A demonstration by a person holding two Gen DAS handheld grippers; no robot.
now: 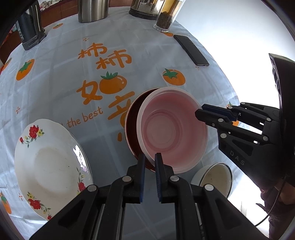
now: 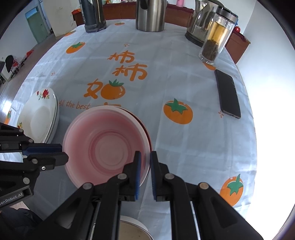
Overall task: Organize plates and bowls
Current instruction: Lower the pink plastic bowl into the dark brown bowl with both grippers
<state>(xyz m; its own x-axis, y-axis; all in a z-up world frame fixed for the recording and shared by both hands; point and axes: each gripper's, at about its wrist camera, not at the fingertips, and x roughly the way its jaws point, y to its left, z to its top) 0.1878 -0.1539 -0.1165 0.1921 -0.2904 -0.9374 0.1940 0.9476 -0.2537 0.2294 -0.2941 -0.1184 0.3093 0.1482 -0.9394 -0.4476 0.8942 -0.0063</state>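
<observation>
A pink bowl (image 1: pixel 171 129) is tilted inside a dark red bowl (image 1: pixel 131 127) on the tablecloth. My left gripper (image 1: pixel 149 158) is shut on the pink bowl's near rim, one finger inside and one outside. My right gripper (image 2: pixel 145 157) is shut on the opposite rim of the pink bowl (image 2: pixel 107 145). Each gripper shows in the other's view, the right gripper (image 1: pixel 201 111) at the bowl's right and the left gripper (image 2: pixel 62 152) at its left. A stack of white floral plates (image 1: pixel 49 166) lies at the left, also in the right wrist view (image 2: pixel 40 118).
A small white bowl with a metal rim (image 1: pixel 215 177) sits near the table's front edge. A black phone (image 2: pixel 228 94) lies at the right. A glass tea bottle (image 2: pixel 215 40), a kettle (image 2: pixel 199 24), a steel jug (image 2: pixel 150 14) and a dark flask (image 2: pixel 94 14) stand at the back.
</observation>
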